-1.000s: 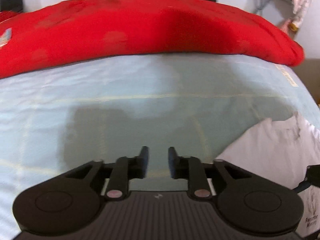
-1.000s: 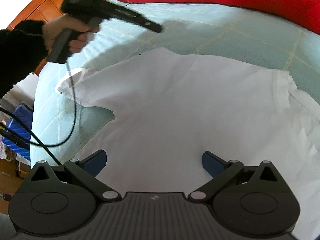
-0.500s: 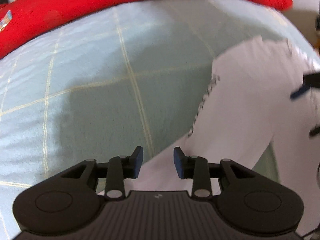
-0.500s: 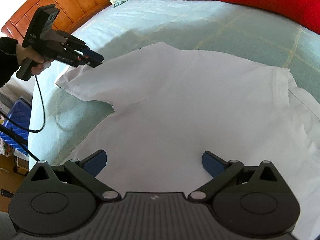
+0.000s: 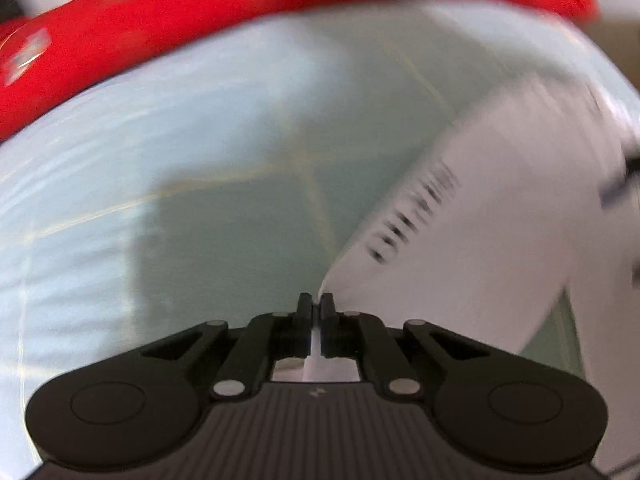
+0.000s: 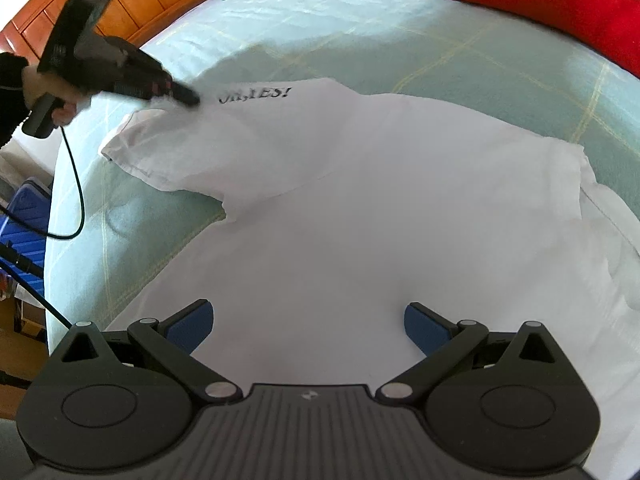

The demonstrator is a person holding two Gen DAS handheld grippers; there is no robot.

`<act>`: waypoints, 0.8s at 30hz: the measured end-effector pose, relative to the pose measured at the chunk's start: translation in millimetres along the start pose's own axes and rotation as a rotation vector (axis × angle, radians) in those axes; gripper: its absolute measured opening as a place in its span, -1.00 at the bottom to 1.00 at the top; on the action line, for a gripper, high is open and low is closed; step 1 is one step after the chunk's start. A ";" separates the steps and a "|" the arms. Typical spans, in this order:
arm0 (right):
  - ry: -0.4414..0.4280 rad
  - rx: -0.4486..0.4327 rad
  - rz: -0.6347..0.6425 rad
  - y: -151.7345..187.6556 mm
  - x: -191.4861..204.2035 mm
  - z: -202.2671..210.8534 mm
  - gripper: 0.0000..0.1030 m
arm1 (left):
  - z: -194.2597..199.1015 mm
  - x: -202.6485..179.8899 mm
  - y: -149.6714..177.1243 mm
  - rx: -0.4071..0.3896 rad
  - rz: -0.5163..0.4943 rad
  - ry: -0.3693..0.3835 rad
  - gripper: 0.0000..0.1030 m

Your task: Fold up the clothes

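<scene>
One thin, limp white T-shirt (image 6: 360, 200) lies spread on the bed (image 6: 360, 52); your left gripper (image 5: 316, 306) has just clenched on its sleeve edge, right gripper (image 6: 308, 324) released above it. Pinch hems, since it'll sag.

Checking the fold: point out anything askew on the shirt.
The white shirt has its sleeve corner lifted and turned over by the left gripper, exposing black lettering; the far sleeve is bunched.

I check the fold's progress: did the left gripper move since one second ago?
Yes. The left gripper moved from over the bare sheet onto the white shirt's sleeve edge; its jaws have just closed on the cloth.
</scene>
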State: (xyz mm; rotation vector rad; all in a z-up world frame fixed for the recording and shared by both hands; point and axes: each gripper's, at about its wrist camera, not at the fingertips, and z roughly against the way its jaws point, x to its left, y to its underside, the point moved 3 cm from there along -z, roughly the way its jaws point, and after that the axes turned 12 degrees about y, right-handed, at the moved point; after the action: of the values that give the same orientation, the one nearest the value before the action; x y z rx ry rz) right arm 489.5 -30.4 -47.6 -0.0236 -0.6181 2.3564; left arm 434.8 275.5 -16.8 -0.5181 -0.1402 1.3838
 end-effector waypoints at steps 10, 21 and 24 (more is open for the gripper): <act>0.009 0.001 0.005 1.0 4.5 0.1 1.00 | 23.2 37.7 9.9 -0.138 0.191 -0.180 -0.49; 0.004 0.004 0.005 1.8 7.7 4.8 1.00 | 55.4 86.8 96.6 -0.076 0.350 -0.490 -0.05; 0.000 0.008 0.013 1.8 11.0 5.5 1.00 | 65.0 113.7 125.4 -0.121 0.541 -0.491 -0.04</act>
State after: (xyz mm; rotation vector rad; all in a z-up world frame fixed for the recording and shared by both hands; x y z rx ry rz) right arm 479.1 -26.9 -41.8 -0.0236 -0.6102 2.3714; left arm 319.2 413.8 -36.3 -0.3135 -0.5129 2.0275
